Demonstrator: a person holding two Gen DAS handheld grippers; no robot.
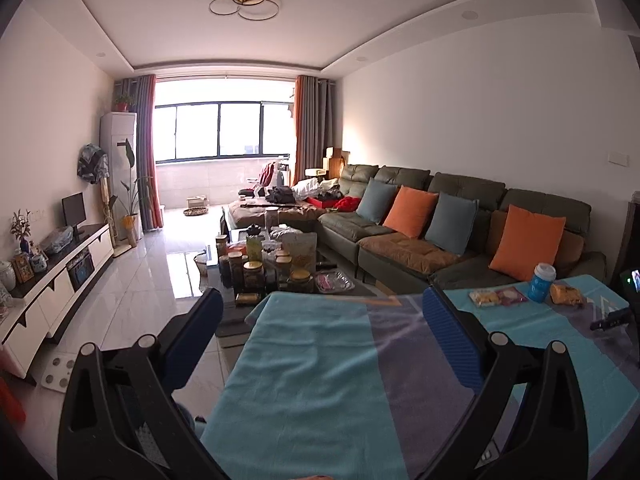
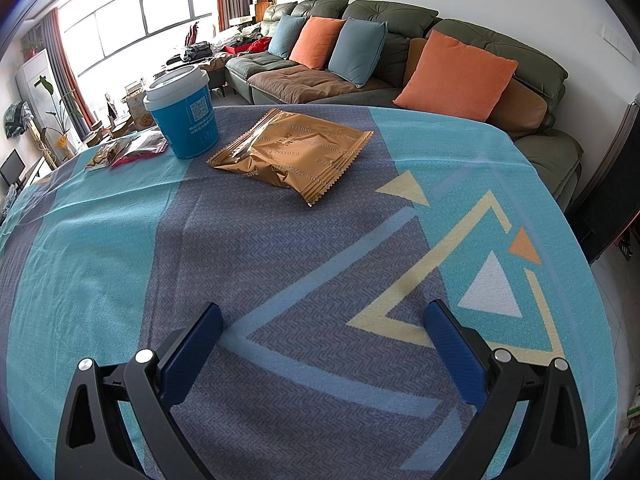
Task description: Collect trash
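A gold snack wrapper [image 2: 292, 152] lies crumpled on the patterned tablecloth [image 2: 280, 264], ahead of my right gripper [image 2: 324, 320], which is open and empty. Left of the wrapper stands a blue paper cup [image 2: 186, 114] with a white lid, and beyond it lie clear and red wrappers [image 2: 128, 150]. In the left wrist view the same cup [image 1: 540, 282], gold wrapper [image 1: 566, 295] and clear wrappers [image 1: 498, 296] sit at the table's far right. My left gripper [image 1: 320, 300] is open over the table's left end, holding nothing.
A green sofa [image 1: 440, 216] with orange and blue cushions runs behind the table. A coffee table [image 1: 272, 268] crowded with jars and food bags stands past the table's far edge. A TV cabinet [image 1: 60, 280] lines the left wall, with tiled floor [image 1: 152, 280] between.
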